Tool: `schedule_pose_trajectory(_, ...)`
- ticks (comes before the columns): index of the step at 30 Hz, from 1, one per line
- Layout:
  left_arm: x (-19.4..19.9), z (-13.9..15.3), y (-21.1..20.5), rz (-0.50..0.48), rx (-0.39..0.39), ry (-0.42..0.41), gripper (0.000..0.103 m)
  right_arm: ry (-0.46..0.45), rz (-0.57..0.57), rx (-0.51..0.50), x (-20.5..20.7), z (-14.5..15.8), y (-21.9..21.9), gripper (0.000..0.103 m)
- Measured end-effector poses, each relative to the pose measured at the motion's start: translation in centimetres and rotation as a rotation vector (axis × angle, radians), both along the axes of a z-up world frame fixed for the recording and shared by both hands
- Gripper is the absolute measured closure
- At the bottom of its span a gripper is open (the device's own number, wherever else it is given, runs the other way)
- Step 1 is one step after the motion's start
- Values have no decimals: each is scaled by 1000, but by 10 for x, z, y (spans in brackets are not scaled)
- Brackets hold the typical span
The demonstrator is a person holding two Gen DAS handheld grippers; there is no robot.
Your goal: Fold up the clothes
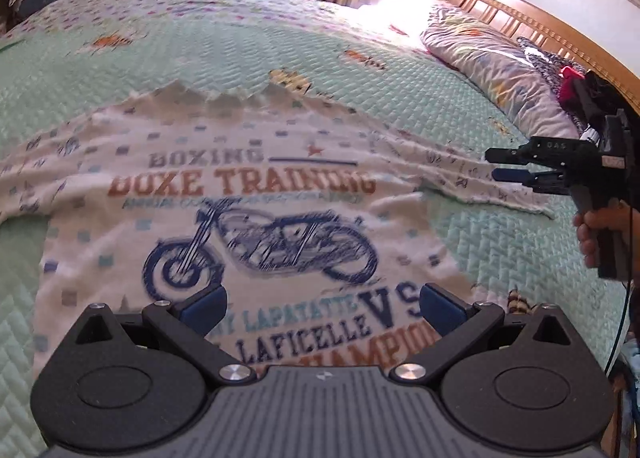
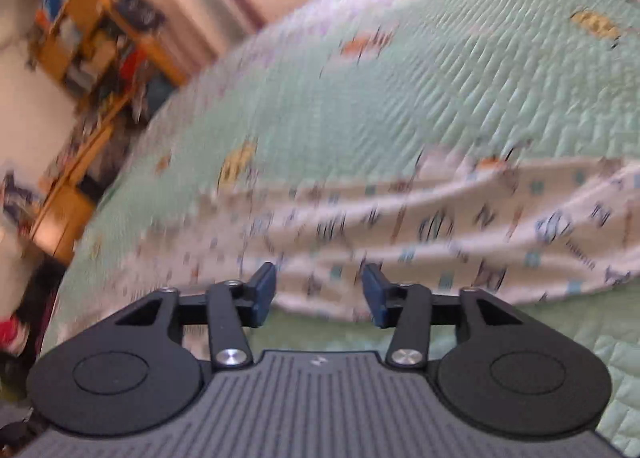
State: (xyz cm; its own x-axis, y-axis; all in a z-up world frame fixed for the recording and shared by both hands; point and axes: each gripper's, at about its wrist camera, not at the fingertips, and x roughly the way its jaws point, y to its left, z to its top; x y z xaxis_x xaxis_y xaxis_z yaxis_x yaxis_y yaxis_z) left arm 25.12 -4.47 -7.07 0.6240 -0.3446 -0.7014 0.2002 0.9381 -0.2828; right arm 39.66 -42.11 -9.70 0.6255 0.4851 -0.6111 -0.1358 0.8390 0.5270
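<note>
Left wrist view | T-shirt [image 1: 248,194] flat, centre frame | right sleeve [image 2: 460,234] just ahead of right gripper [image 2: 319,292], jaws apart, empty | left gripper [image 1: 322,304] spread wide, empty

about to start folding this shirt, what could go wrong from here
1. The shirt lies wrinkled, its right sleeve rumpled, so a fold now may come out crooked.
2. Both grippers are open and hold nothing; the right gripper sits at the sleeve's edge and could pinch the quilt along with it.
3. Both views are blurred, so a grab may miss.
</note>
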Motion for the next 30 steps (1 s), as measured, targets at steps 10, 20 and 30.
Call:
schedule_pose_trajectory(10,153,36,-111,-301,-328,5,2,-207,65,-299,-33,-58,45,26)
schedule_pose_trajectory(20,241,-41,-231,-439,-269,214,27,-228,93,82,-40,-60,-9,25)
schedule_pose_trajectory(30,311,-65,-248,-286,-131,142,39,-212,136,87,-37,-67,-6,21)
